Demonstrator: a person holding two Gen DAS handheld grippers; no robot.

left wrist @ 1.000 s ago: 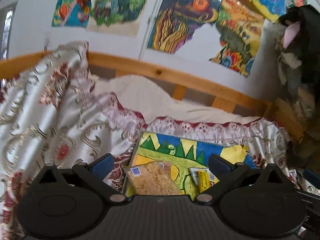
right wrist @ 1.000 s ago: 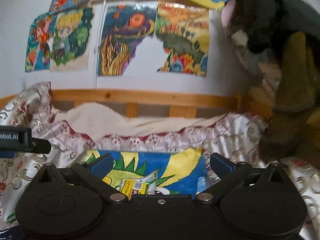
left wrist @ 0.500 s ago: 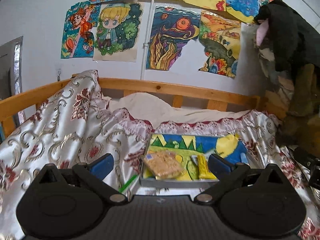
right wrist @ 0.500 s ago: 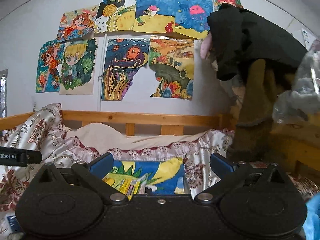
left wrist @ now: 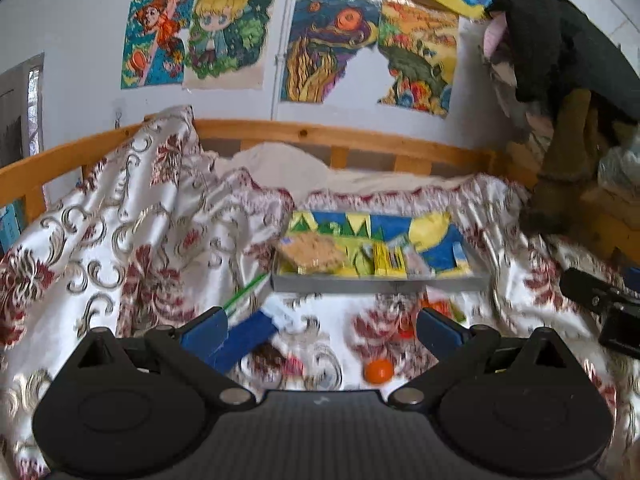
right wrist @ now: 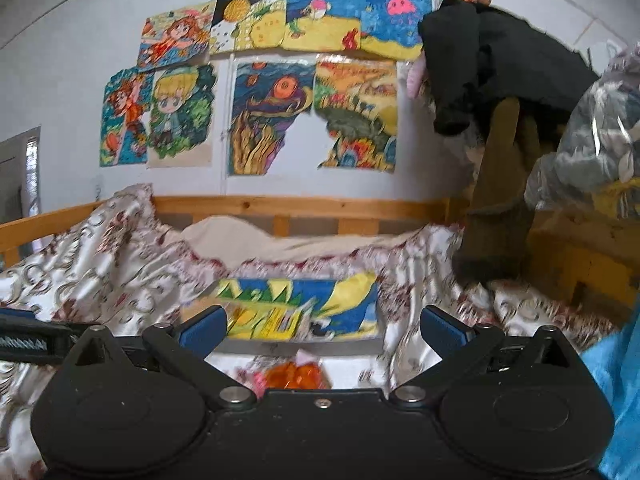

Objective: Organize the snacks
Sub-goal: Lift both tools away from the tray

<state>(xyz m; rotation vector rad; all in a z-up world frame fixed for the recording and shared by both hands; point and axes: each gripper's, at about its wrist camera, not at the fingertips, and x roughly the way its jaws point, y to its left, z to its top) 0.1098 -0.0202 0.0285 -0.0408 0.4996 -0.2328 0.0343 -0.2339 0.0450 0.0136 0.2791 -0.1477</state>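
A bed (left wrist: 132,240) with a wooden rail and a shiny cream-and-red patterned cover stands against a white wall hung with bright paintings (right wrist: 272,116). On the cover lies a shallow grey tray (left wrist: 380,282) with a blue, yellow and green painted bottom. In the tray a clear packet of tan crackers (left wrist: 312,254) lies at the left, with a yellow packet (left wrist: 386,262) just beside it toward the middle.

In front of the tray, loose on the cover, lie a blue packet (left wrist: 248,334), a green stick (left wrist: 244,292) and a small orange round thing (left wrist: 378,370); motion blur hides finer detail. The right wrist view shows an orange packet (right wrist: 294,376) just below the tray's near wall.

The left hand-held gripper (left wrist: 320,330) is spread wide and holds nothing. The right hand-held gripper (right wrist: 322,328) is likewise wide and empty.
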